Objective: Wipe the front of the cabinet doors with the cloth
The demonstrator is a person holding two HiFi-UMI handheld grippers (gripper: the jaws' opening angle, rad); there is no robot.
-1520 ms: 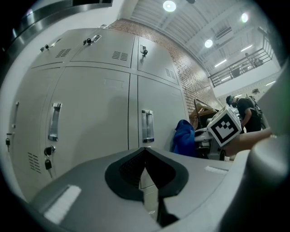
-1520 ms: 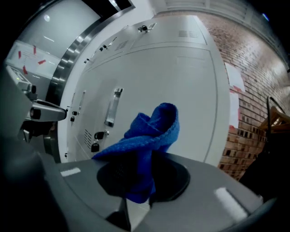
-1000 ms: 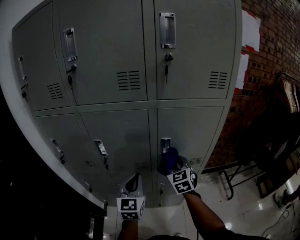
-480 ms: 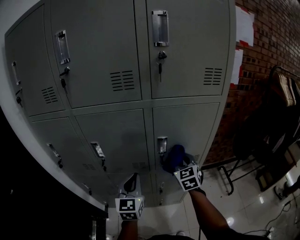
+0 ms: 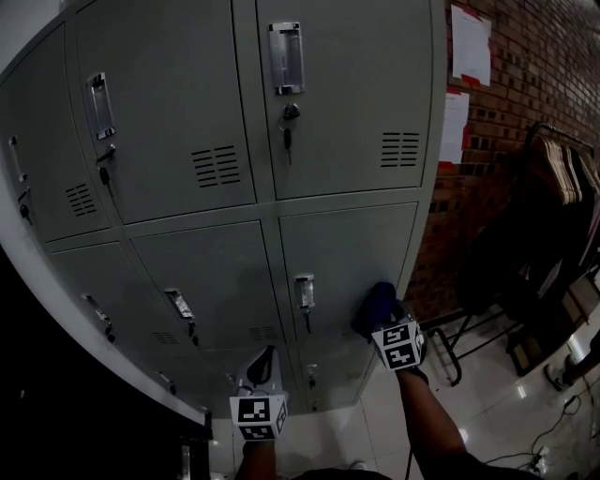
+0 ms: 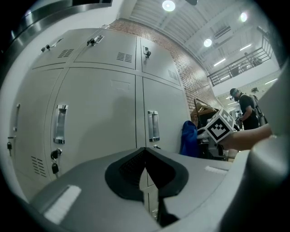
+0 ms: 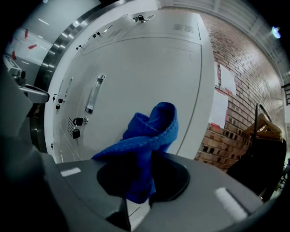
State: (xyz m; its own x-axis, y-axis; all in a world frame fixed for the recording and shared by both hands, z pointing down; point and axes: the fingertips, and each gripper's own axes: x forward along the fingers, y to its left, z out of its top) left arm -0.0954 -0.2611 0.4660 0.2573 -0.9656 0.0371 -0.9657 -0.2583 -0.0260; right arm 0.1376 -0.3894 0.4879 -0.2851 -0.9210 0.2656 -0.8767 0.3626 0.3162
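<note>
Pinching blue cloth (image 7: 147, 133) between right gripper (image 7: 136, 201) fingers, against lower right door (image 5: 342, 253) by cabinet's right edge. Holding left gripper (image 6: 146, 190) closed, empty, low. Likely mid-wipe; upper doors (image 5: 347, 94) seemingly left

Dim, fisheye-warped head view; gripper views brighter, perhaps from ceiling lamps (image 6: 168, 5)

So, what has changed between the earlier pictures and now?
The right gripper, its claw still shut on the blue cloth, slid it rightward across the lower door, from beside the handle towards the door's right edge. The left gripper stayed low, claw shut and empty.
</note>
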